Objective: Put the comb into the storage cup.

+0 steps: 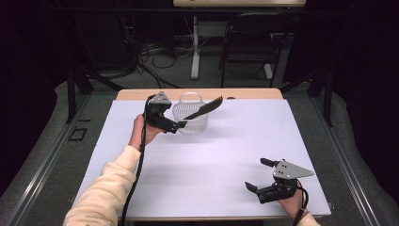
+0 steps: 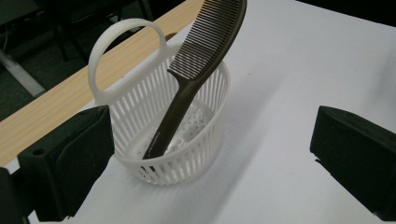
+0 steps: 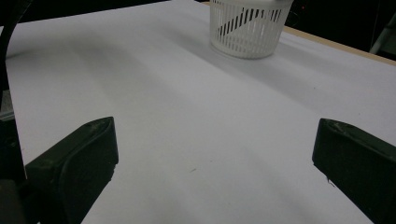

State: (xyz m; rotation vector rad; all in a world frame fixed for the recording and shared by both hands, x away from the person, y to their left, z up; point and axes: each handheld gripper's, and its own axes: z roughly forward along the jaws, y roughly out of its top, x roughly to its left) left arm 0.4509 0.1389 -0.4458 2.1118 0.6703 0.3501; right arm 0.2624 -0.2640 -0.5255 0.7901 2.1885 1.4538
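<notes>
White sheet point(image 1: 207, 155) over a wooden table, dark room behind with a chair point(image 1: 249, 42), a table leg and floor cables. One basket point(image 2: 177, 135) near the far edge, one brown comb point(image 2: 196, 70) leaning inside it, handle down, teeth above the rim. Left gripper point(image 1: 171, 123) just beside the basket, jaws wide apart, holding nothing; right gripper point(image 1: 258, 181) well apart near the front edge, likewise spread and empty.

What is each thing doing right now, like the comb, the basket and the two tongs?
Comb: leaning in the basket, handle down, teeth end sticking out over the rim.
Basket: upright on the white table, handle up.
Left tongs: open, beside the basket, holding nothing.
Right tongs: open, holding nothing.
</notes>
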